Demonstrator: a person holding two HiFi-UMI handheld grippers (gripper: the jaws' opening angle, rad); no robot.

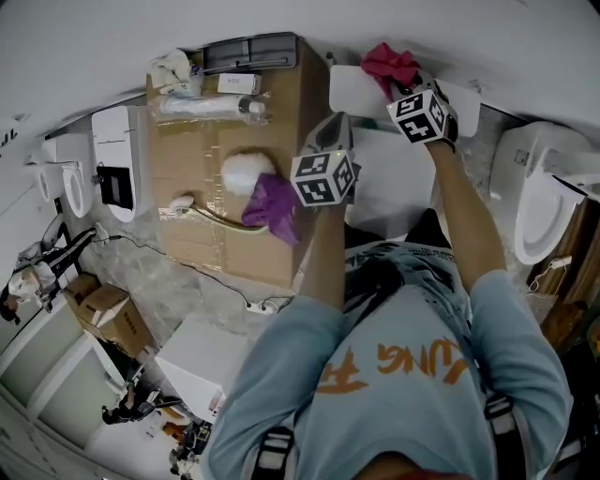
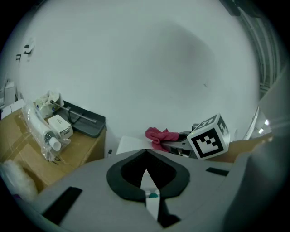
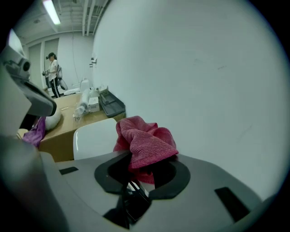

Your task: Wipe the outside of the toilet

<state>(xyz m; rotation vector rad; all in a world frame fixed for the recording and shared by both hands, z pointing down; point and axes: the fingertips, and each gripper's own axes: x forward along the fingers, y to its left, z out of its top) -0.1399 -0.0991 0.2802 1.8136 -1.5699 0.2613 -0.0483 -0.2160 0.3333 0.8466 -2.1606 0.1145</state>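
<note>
Backdrop: plain white wall; cardboard box on the left, purple cloth on its near edge
Left gripper: jaws together, nothing between them; sits between the box and the toilet, idle
Toilet: straight ahead of the person; tank lid against the wall; long axis runs wall-to-person
Right gripper: clamped on red cloth; cloth over the tank lid's right rear; contact unclear
Key relation: cloth at top rear, so unwiped outer faces lie below and toward the person; right arm nearer, likely does the stroke
</note>
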